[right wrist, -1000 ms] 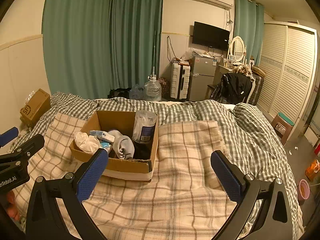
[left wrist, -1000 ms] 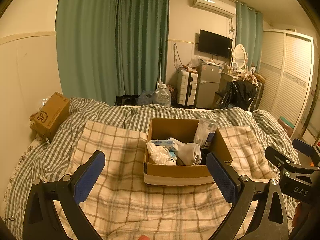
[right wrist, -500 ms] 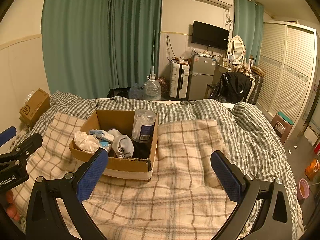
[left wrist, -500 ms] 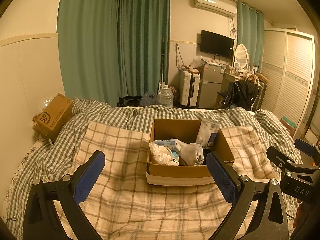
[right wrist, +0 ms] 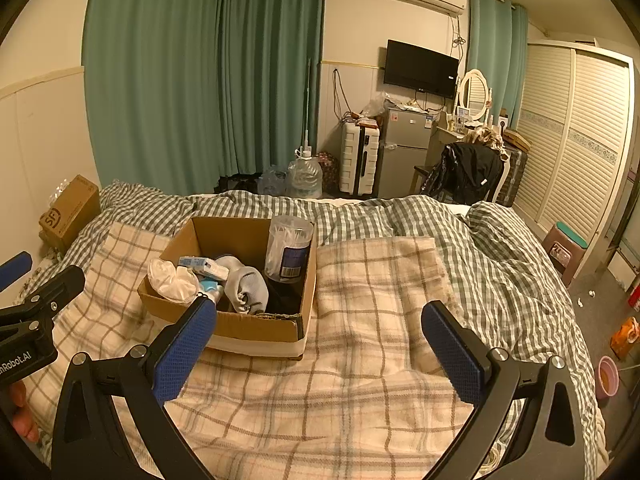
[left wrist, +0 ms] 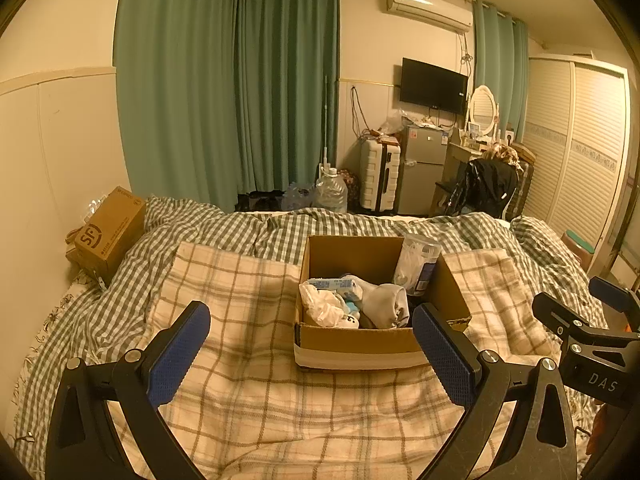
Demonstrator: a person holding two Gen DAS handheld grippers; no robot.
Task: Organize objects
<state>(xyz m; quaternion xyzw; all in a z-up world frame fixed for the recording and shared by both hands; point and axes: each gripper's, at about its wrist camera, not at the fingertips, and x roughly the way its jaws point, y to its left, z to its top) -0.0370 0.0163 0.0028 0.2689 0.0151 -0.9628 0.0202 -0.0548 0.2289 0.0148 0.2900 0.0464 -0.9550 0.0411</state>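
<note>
Both the left gripper (left wrist: 311,350) and right gripper (right wrist: 320,344), spread wide and empty, hover over a plaid blanket (right wrist: 360,380) facing a filled cardboard box (left wrist: 356,344); whether sorting is starting or finished is unclear.

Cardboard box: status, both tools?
Left tool open, empty. Right tool open, empty. Cardboard box on plaid blanket, full, untouched. Nothing blocking.

box (left wrist: 360,344) on blanket (left wrist: 248,392) | jar (right wrist: 289,248) in box, right rear corner | sock (right wrist: 246,289) before jar
</note>
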